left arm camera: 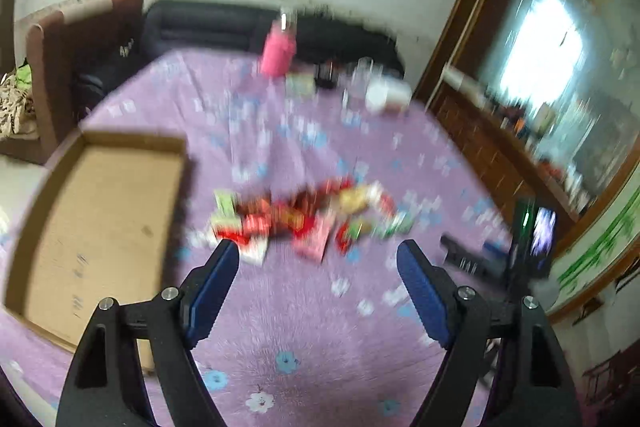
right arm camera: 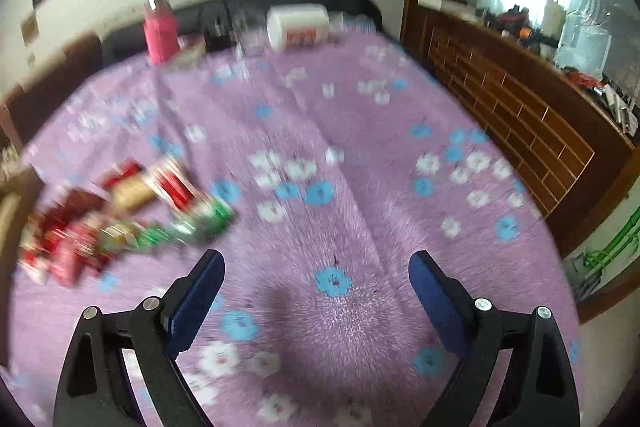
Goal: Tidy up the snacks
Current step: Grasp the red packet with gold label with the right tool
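The left gripper (left arm camera: 318,247) has its jaws spread wide with nothing between them, its blue ribbed pads (left arm camera: 212,291) above a fuzzy purple flowered cloth (left arm camera: 304,327). The right gripper (right arm camera: 316,259) is likewise released and empty over the same cloth. The snacks (left arm camera: 304,223), a blurred heap of glossy red, green and pink packets, lie just beyond the left fingertips. A shallow open cardboard box (left arm camera: 100,223) sits to their left. A pink bottle (right arm camera: 160,31) and a white tub (right arm camera: 298,25) stand at the far edge.
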### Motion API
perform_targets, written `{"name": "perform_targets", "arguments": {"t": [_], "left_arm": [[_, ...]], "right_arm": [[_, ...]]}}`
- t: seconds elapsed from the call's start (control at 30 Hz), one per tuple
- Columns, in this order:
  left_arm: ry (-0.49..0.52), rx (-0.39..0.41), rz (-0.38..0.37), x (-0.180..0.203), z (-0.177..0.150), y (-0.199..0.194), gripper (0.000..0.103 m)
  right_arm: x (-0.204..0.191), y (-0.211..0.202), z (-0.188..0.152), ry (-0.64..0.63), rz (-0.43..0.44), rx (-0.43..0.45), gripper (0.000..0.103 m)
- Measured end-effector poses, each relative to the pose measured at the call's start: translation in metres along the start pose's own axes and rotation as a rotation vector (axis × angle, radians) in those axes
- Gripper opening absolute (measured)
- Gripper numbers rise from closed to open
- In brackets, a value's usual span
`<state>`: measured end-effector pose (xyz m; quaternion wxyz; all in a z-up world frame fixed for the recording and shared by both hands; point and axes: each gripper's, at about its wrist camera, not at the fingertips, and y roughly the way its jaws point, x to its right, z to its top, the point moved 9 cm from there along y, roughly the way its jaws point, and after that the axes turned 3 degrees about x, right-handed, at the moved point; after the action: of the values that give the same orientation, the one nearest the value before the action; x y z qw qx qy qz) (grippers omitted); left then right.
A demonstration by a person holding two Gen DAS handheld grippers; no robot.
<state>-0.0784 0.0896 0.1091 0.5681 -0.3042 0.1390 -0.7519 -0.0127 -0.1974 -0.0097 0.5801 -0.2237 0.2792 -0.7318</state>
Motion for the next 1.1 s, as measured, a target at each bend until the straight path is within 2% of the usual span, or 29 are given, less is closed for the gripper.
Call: {"name": "perform_targets", "arguments": {"t": [0.17,0.27,0.33,0.43,0.53,0.63,0.77,0.8,0.87,0.93,1.03,1.1], "left_arm": [[0.056,0.247,-0.006,0.013,0.091,-0.108,0.081],[0.124,0.377,0.034,0.025,0.147,-0.169,0.083],[0.150,0.421,0.063,0.031,0.178,-0.197,0.086],[0.182,0.437,0.108,0.032,0.214,-0.231,0.099],[0.176,0.432,0.134,0.023,0.213,-0.234,0.103],[0.156,0.372,0.097,0.010,0.182,-0.209,0.103],[0.101,0.261,0.021,-0.009,0.130,-0.146,0.101],[0.086,0.224,0.006,-0.015,0.118,-0.124,0.097],[0.057,0.151,0.006,-0.028,0.097,-0.088,0.062],[-0.017,0.040,-0.020,-0.047,0.071,-0.046,0.052],[-0.141,-0.076,-0.043,-0.075,0.042,0.000,0.051],[-0.190,-0.114,-0.041,-0.088,0.028,0.020,0.051]], "right_arm": [[-0.001,-0.094,0.071,-0.003,0.050,0.203,0.095],[-0.007,-0.166,0.134,-0.017,0.086,0.337,0.095],[-0.012,-0.215,0.179,-0.008,0.130,0.422,0.095],[-0.022,-0.282,0.229,0.006,0.224,0.510,0.095],[-0.041,-0.303,0.239,0.019,0.375,0.471,0.095],[-0.069,-0.272,0.209,-0.027,0.434,0.384,0.095],[-0.124,-0.170,0.133,-0.156,0.448,0.146,0.094],[-0.135,-0.146,0.114,-0.168,0.465,0.086,0.086],[-0.154,-0.094,0.067,-0.161,0.519,-0.055,0.071],[-0.171,-0.053,0.038,-0.142,0.559,-0.148,0.068],[-0.187,-0.015,0.011,-0.184,0.574,-0.203,0.068],[-0.200,0.004,0.002,-0.239,0.554,-0.223,0.068]]}}
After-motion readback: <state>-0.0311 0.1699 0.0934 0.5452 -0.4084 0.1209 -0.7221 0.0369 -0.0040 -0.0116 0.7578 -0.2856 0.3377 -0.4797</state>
